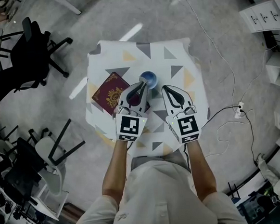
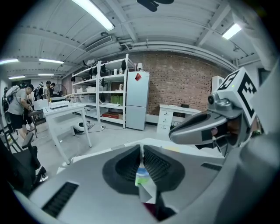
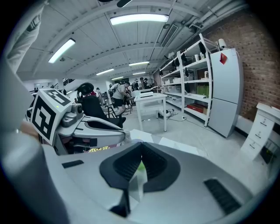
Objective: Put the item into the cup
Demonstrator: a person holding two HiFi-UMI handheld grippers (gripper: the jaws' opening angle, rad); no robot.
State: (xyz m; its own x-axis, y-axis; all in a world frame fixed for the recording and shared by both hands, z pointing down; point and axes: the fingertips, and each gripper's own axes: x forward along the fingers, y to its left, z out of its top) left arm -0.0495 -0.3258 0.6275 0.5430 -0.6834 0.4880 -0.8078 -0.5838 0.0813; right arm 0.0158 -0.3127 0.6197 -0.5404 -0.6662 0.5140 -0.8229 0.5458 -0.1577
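Observation:
A blue cup (image 1: 148, 77) stands upright near the middle of a small table (image 1: 174, 51) covered with a triangle-patterned cloth. A maroon booklet (image 1: 108, 93) with a gold crest lies flat to the cup's left. My left gripper (image 1: 142, 83) is shut, with its tips just short of the cup's near side and its body over the booklet's right corner. In the left gripper view the jaws (image 2: 141, 151) meet and grip nothing; only a sliver of blue and green shows below them. My right gripper (image 1: 166, 88) is shut and empty, right of the cup; its jaws (image 3: 141, 148) are closed.
Black office chairs (image 1: 27, 55) stand on the floor to the left, and more chairs (image 1: 51, 150) lower left. A cable and power strip (image 1: 239, 108) lie on the floor to the right, with white shelving (image 1: 267, 17) beyond. The table ends close behind the cup.

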